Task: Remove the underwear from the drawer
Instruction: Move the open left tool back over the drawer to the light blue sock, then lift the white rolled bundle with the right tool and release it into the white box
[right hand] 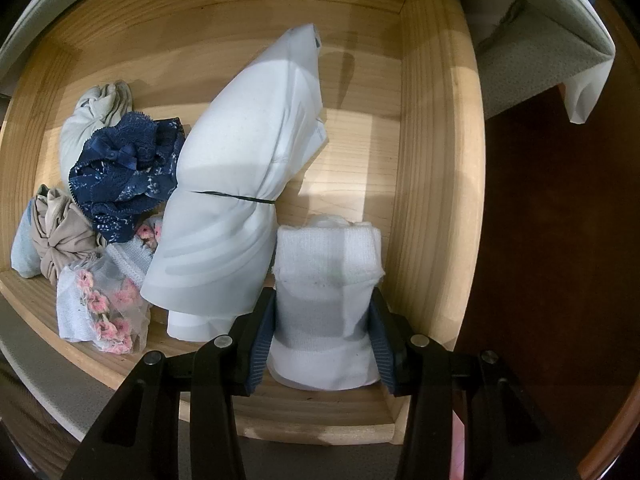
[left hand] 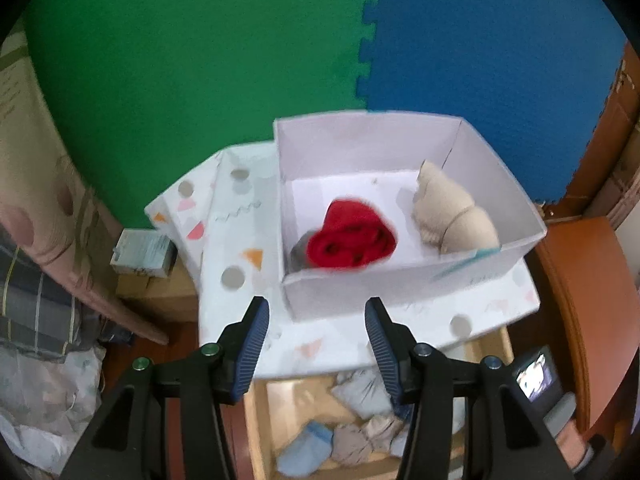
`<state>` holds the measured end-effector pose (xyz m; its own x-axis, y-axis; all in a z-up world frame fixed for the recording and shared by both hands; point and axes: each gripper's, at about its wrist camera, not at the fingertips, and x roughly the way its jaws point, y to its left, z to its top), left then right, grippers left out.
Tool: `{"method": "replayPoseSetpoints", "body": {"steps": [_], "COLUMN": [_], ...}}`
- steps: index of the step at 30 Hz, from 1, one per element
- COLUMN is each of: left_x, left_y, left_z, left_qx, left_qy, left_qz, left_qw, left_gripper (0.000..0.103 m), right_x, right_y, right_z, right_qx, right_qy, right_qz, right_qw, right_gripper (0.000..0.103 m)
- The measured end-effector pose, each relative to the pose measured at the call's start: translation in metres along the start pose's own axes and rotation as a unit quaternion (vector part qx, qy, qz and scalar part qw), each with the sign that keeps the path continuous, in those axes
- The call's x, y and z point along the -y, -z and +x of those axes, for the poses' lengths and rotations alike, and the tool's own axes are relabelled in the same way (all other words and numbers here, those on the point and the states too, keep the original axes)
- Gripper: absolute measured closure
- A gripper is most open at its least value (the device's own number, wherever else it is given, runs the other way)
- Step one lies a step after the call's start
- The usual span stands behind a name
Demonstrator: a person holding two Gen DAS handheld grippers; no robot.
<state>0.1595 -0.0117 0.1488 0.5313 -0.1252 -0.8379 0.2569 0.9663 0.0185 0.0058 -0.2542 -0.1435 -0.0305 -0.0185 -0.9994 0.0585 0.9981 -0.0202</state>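
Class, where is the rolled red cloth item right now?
In the left wrist view, the rolled red cloth item lies inside the white cardboard box, near its front-left corner, left of the beige folded bra.

The open pale wooden drawer holds a white ribbed rolled garment upright by its right wall, beside a large pale bundle tied with a dark band and navy lace underwear.
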Motion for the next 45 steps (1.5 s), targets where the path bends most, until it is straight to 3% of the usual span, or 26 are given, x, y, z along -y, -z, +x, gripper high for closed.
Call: {"method": "replayPoseSetpoints", "body": {"steps": [18, 24, 30, 37, 45], "left_x": [-0.023, -0.015, -0.012, -0.021, -0.024], "left_y": [0.150, 0.181, 0.195, 0.195, 0.194], "left_z": [0.075, 0.103, 0.117, 0.115, 0.108], "left_qx": [-0.114, -0.134, -0.149, -0.134, -0.119], "left_qy": [0.007, -0.012, -0.015, -0.023, -0.020], "left_qz": [-0.046, -0.021, -0.017, -0.056, -0.064], "left_qw": [0.9924, 0.9907, 0.9886, 0.9891, 0.9907], "left_gripper": [0.052, 0.052, 0.052, 0.052, 0.052], "right_x": [-0.002, 0.000, 0.012, 0.017, 0.026], "right_y": [-0.001, 0.000, 0.000, 0.009, 0.019], "right_z": [0.001, 0.000, -0.005, -0.025, -0.064], "right_qx": [0.000, 0.003, 0.013, 0.047, 0.080], "right_qy": [0.004, 0.001, -0.010, -0.020, -0.035], "right_qz": [0.000, 0.005, 0.019, 0.019, 0.020], "right_qw": [1.000, 1.000, 1.000, 0.998, 0.996], "right_gripper": [0.061, 0.063, 0.064, 0.065, 0.065]}}
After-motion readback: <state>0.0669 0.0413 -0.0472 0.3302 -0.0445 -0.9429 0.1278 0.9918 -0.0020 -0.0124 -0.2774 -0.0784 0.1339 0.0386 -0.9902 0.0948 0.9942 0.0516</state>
